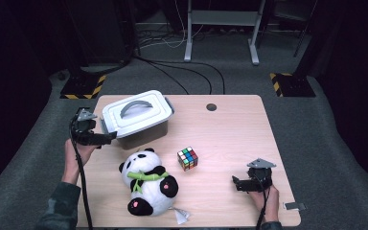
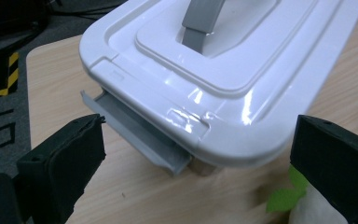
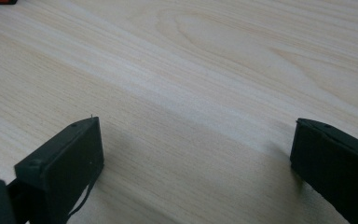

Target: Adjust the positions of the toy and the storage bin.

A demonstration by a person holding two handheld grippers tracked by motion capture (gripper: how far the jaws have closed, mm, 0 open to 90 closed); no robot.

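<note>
**Approaching the box latch**

Box (image 1: 136, 120): upper left of the table (image 1: 230, 129), lid (image 2: 223, 60) shut. Rigid, glossy plastic, likely light and slippery; best held at the grey latch (image 2: 137, 133) or handle (image 2: 200, 23). Left gripper (image 1: 106, 139): wide open, empty, facing the latch. Right gripper (image 1: 235, 182): open, empty, lower right.

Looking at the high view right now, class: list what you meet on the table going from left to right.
left gripper → storage box → toy panda → puzzle cube → right gripper
</note>
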